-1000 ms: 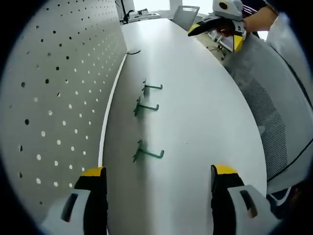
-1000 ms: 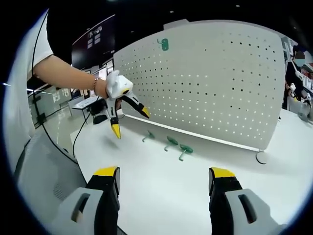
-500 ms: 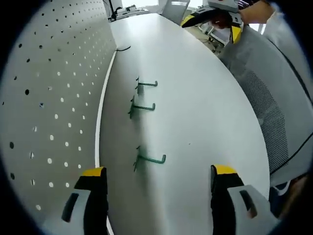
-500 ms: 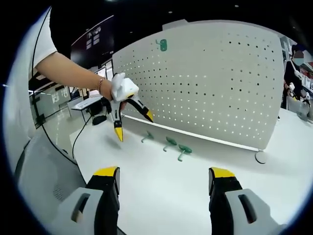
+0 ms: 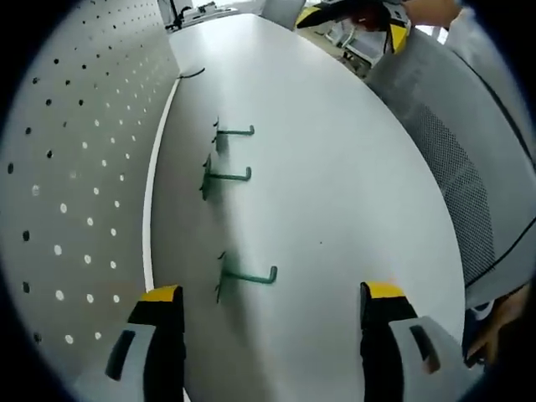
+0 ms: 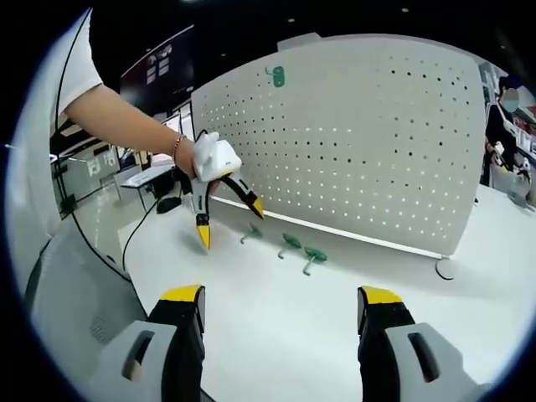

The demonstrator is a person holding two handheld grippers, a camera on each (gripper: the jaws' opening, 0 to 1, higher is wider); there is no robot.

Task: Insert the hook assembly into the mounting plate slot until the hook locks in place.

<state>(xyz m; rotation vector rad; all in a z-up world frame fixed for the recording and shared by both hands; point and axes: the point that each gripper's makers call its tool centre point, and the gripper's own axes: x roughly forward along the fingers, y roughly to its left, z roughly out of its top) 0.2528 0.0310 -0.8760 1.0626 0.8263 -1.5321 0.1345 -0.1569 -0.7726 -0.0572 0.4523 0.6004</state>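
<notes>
Three green hooks were seen lying loose on the white worktop (image 5: pixel 335 167), in a row just beside the foot of the perforated mounting plate (image 5: pixel 59 167): the nearest hook (image 5: pixel 247 275), a middle hook (image 5: pixel 224 175) and a far hook (image 5: pixel 233 131). A fourth hook (image 6: pixel 277 76) was already seated high on the plate in the right gripper view.

Compared with a second earlier, the left tool (image 6: pixel 228 216) was found closer to the row of hooks; in the right gripper view it had been carried rightward and downward until its yellow-tipped jaws, spread wide apart and holding nothing, hung just above the worktop beside the first of the hooks. In the left gripper view the whole scene had slid accordingly, with the nearest hook now lying between that view's own two jaws and a little ahead of them. The hooks themselves were not judged to have moved; only the camera had.

The right tool (image 6: pixel 280 322) was held well back from the hooks, its jaws likewise parted and empty, and its view was nearly unchanged.

From this it was judged that the approach to a pick was under way and no hook had yet been grasped, so the insertion into a plate slot remained wholly undone.
</notes>
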